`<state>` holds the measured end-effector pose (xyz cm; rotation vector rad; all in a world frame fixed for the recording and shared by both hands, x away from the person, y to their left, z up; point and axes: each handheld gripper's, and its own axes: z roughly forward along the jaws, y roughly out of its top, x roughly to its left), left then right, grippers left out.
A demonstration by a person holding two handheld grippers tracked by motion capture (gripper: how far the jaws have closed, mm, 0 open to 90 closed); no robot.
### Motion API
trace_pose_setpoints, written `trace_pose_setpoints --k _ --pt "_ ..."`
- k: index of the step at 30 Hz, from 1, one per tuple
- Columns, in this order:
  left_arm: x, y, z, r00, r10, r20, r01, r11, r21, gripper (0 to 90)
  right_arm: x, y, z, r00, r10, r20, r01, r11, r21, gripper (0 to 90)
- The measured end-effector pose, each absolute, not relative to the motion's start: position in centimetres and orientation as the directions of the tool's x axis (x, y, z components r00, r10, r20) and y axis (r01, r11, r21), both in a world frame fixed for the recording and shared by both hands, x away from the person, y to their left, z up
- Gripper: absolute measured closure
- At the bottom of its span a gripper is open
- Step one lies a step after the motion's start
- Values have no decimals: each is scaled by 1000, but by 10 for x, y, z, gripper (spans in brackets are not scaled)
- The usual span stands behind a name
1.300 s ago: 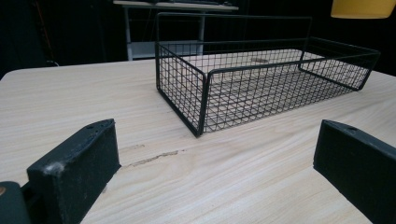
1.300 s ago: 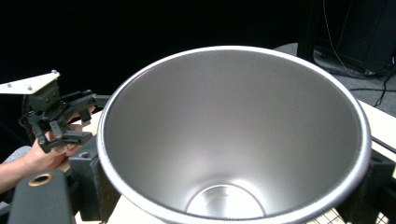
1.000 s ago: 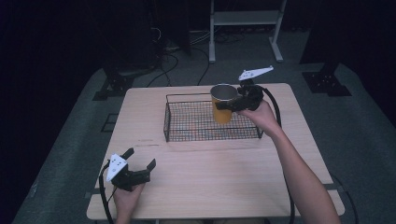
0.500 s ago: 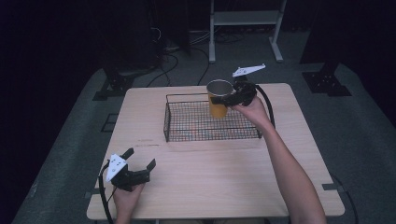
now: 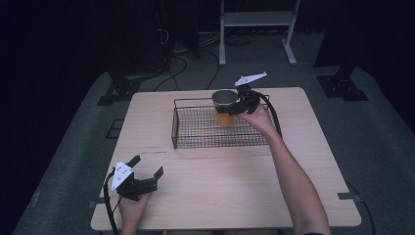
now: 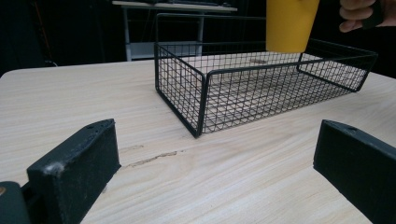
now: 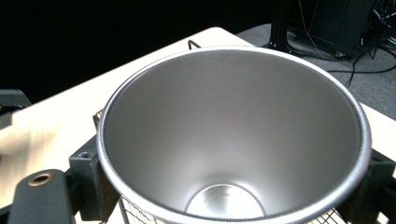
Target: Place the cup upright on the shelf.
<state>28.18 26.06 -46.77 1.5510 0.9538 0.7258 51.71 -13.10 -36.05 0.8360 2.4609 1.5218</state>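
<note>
Right tool (image 5: 234, 106) around upright cup (image 5: 224, 115), mouth up

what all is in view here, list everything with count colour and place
cup: one, yellow outside and bare metal inside, upright, held above the far part of the basket
wire basket: one, black, on the far middle of the table, nothing lying in it
table: one, light wood, middle of the high view
shelf frame: one, pale grey, on the floor beyond the table
stand bases: two at least, black, on the floor by the table's far corners
cables: several, dark, on the floor behind the table
right tool: one, black with a grey plate, shut on the cup's rim
left tool: one, black with a grey plate, open, low over the near left of the table
forearms: two, entering from the bottom edge
</note>
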Motion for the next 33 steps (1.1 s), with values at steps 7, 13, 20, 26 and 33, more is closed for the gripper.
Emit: trace_pose_setpoints --k 7,13,20,26,33 --pt "282 261 -468 485 873 -46 189 -53 981 0 522 -125 -375 -845 507 171 389 363 847 125" --pt "282 261 -468 486 873 -47 189 -53 980 0 528 -122 -387 -843 514 160 393 384 835 126" --pt "282 261 -468 486 873 -47 190 -53 980 0 533 -122 -398 -835 522 173 421 406 811 125" --pt "282 261 -468 485 873 -48 189 -52 981 0 536 -119 -409 -833 528 164 434 440 786 123" --pt "282 261 -468 485 873 -50 190 -49 980 0 538 -118 -413 -836 526 157 431 453 781 122"
